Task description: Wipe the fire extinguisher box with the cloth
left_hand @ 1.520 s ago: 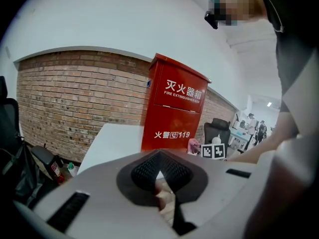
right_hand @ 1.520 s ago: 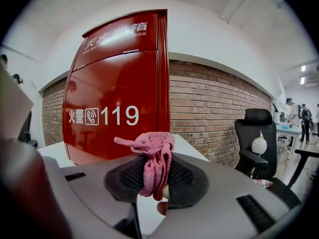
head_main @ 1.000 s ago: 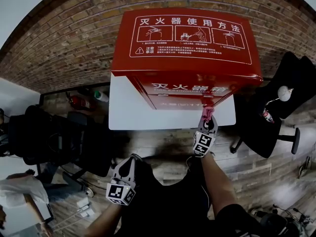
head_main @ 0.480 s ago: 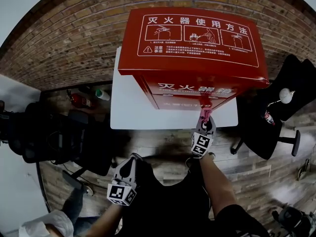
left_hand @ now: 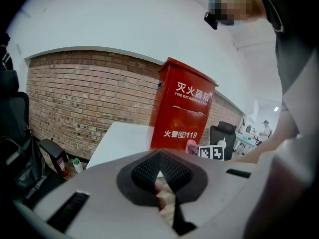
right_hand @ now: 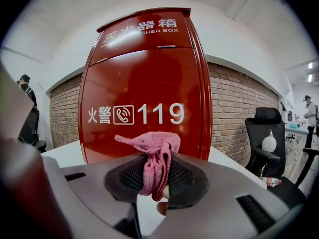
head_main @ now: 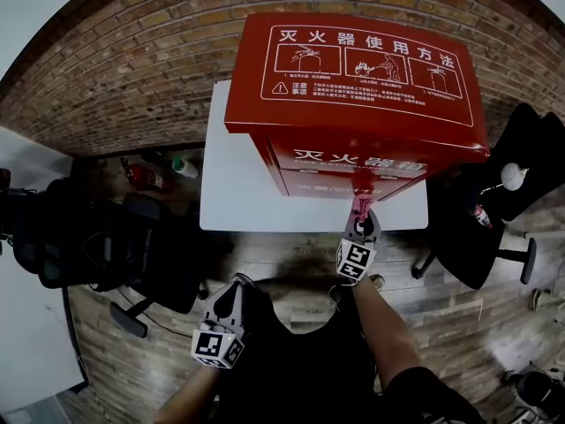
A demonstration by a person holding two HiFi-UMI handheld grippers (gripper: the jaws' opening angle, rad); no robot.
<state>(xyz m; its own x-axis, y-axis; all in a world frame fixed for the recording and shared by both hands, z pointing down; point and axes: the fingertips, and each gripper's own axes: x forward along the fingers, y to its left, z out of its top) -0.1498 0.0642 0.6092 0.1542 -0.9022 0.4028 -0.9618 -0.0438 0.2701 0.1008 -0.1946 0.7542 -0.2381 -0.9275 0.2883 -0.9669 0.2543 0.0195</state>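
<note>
A tall red fire extinguisher box with white lettering stands on a white table against a brick wall. My right gripper is shut on a pink cloth, held up just in front of the box's red front face near the "119" print. Whether the cloth touches the box I cannot tell. My left gripper hangs low by my body, well short of the table, jaws closed together with nothing in them; the box shows ahead of it.
Black office chairs stand at the left and right of the table. A small extinguisher and a bottle sit on the floor by the wall. Wood floor lies between me and the table.
The right gripper with the pink cloth has moved slightly left and closer to the box front. The view has shifted, so the box sits further right. The left gripper has not moved.
</note>
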